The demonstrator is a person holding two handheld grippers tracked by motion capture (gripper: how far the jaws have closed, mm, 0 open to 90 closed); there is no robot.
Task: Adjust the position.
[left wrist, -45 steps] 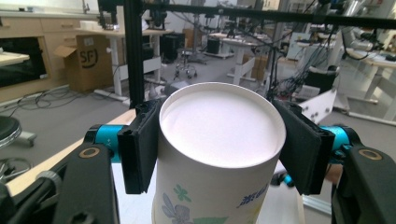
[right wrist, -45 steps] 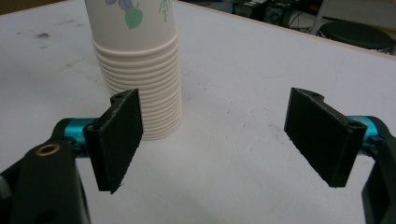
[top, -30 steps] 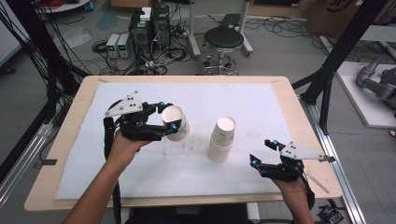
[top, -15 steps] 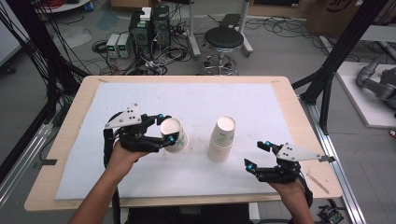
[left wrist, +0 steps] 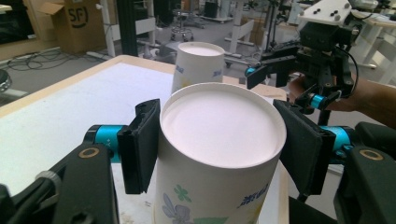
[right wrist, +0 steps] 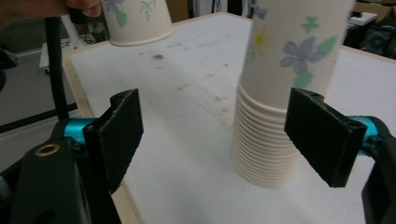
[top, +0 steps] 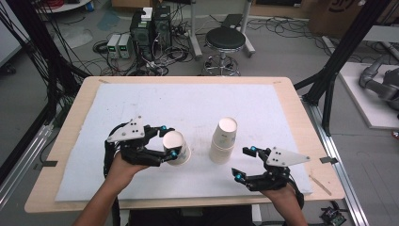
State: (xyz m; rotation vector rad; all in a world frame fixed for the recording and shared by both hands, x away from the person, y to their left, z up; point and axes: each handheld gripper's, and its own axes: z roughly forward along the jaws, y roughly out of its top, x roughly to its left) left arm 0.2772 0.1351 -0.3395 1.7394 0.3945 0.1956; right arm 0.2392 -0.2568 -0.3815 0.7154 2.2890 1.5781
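Note:
My left gripper point(top: 168, 141) is shut on a flowered white paper cup point(top: 178, 148), held upside down low over the white mat at the left. In the left gripper view both pads point(left wrist: 140, 144) press the sides of this cup point(left wrist: 219, 126). A stack of nested flowered cups point(top: 223, 140) stands upside down at the mat's middle. My right gripper point(top: 243, 163) is open just right of and nearer than the stack. In the right gripper view the stack point(right wrist: 280, 93) rises ahead toward the right pad point(right wrist: 324, 135), apart from both pads. The held cup point(right wrist: 135, 18) shows at the top left.
The white mat point(top: 141, 103) covers most of the wooden table point(top: 291, 108); its back half is bare. A stool point(top: 225, 40), computers and cables sit on the floor beyond the table. Black frame posts stand at both sides.
My left gripper has come down and toward the near edge with the cup in it. My right gripper has moved left, closer to the stack, jaws still open.

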